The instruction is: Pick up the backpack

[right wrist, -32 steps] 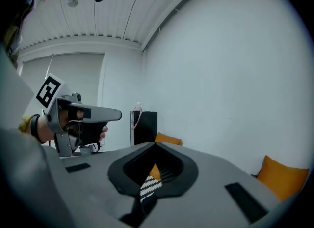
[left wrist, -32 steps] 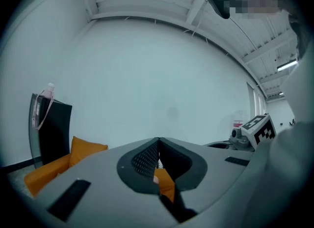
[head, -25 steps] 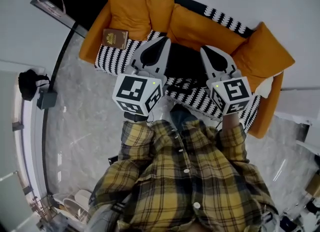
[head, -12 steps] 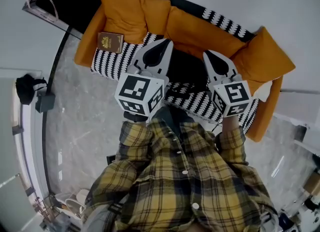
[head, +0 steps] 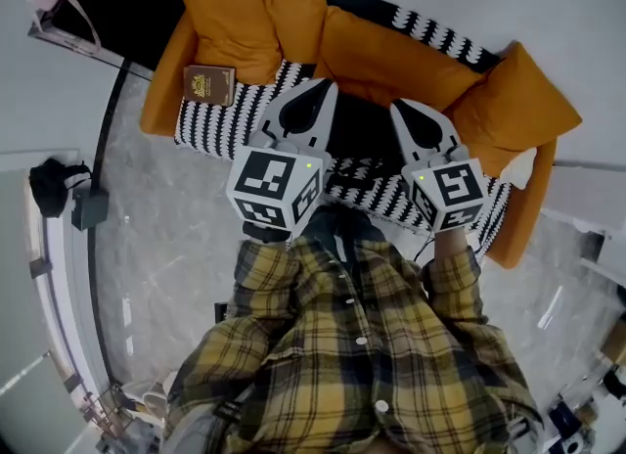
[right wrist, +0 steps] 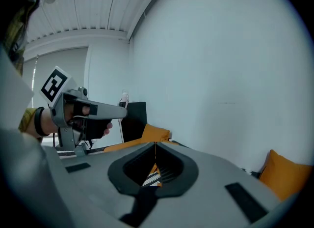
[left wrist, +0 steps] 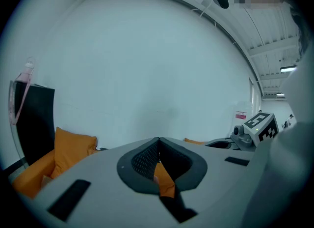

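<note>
Left claw (head: pixel 322 87) and right claw (head: pixel 397 106) nearer sofa (head: pixel 220 119), jaws together, empty, book (head: pixel 208 85) aside

Dark item (head: pixel 362 134) on sofa (head: pixel 220 119): mostly hidden behind left tongs (head: pixel 328 85), right tongs (head: pixel 396 106); kind unclear. Book (head: pixel 208 84) cover print too small.

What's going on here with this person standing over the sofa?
A person in a plaid shirt stands at an orange sofa, holding a tool in each hand. The left tool and the right tool both reach out over the seat, jaws together with nothing in them. The dark shape on the seat between them is probably the backpack, and it has not been picked up yet. A brown book lies at the seat's left end.
</note>
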Demonstrator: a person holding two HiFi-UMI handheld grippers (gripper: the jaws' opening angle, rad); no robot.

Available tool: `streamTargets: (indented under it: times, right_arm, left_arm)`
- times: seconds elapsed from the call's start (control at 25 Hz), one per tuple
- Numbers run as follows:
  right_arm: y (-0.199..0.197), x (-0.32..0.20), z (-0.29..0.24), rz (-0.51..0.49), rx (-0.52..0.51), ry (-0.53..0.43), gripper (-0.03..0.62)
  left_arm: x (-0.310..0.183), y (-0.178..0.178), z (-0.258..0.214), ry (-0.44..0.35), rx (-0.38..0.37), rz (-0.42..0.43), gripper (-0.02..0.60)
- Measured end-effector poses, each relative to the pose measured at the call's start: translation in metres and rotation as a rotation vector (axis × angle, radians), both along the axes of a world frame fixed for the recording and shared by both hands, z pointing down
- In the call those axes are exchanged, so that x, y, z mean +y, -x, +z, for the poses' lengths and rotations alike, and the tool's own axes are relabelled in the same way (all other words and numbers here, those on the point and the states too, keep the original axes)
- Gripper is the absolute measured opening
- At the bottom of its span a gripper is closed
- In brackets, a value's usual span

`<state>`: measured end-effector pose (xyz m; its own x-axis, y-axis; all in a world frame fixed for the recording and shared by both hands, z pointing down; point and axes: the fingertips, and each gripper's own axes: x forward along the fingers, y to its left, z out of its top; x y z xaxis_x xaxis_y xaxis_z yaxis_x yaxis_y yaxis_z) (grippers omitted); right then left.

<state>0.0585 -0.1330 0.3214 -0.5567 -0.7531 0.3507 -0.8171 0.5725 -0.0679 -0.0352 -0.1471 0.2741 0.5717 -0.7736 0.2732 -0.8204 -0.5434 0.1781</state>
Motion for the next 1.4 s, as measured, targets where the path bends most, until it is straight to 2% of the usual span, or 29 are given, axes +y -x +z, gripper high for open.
streamTargets:
  times: [0.32, 0.64, 0.88, 1.4]
  right_arm:
    - [0.001, -0.005, 0.029, 0.002, 0.003, 0.038, 0.015]
    - [-0.002, -0.012, 0.073, -0.008, 0.037, 0.093, 0.015]
    - [-0.004, -0.016, 0.106, -0.003, 0.065, 0.123, 0.017]
    - [-0.018, -0.012, 0.192, 0.031, 0.106, 0.233, 0.018]
  left_arm:
    - [0.000, -0.004, 0.038, 0.067, -0.028, 0.014, 0.017]
    - [-0.006, 0.003, 0.085, 0.134, -0.062, -0.006, 0.017]
    - [-0.005, 0.011, 0.126, 0.199, -0.043, -0.023, 0.018]
    - [0.000, 0.024, 0.213, 0.312, -0.061, -0.030, 0.020]
